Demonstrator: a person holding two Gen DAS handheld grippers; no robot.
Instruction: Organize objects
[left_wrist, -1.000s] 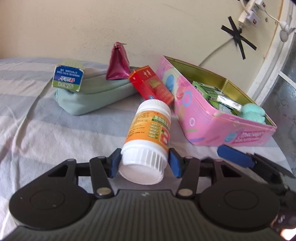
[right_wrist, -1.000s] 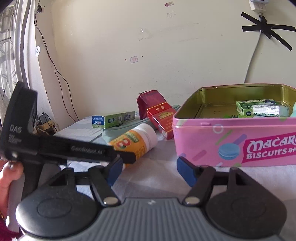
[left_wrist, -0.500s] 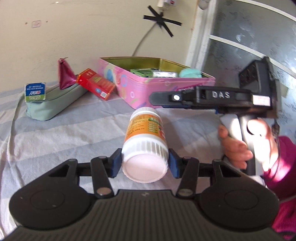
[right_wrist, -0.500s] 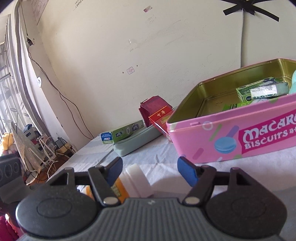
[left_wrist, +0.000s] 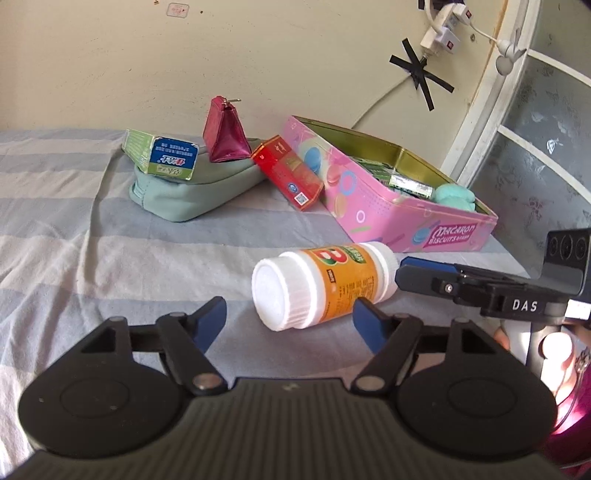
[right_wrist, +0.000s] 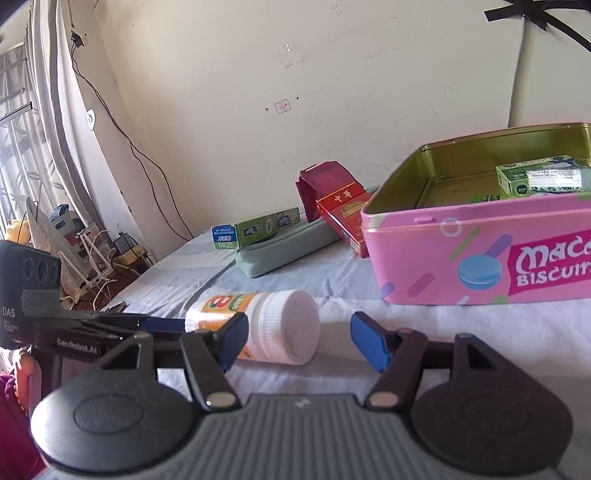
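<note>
Striped bedsheet (left_wrist: 110, 258) ends at the wall, bare cloth to the left. Left gripper (left_wrist: 288, 319), jaws opening, tilts down beside the vitamin bottle (left_wrist: 321, 286) lying loose; right gripper (right_wrist: 299, 341) closes around its cap, untouching; pink biscuit tin (left_wrist: 388, 218) beyond

Both cameras sit low and close over the bed (left_wrist: 74, 229), each looking forward and slightly down past its own fingers toward the wall. Both views share the bottle (left_wrist: 321, 288) (right_wrist: 273, 332), which lies nearest, and the tin (left_wrist: 388, 218) (right_wrist: 461, 258) behind it.
</note>
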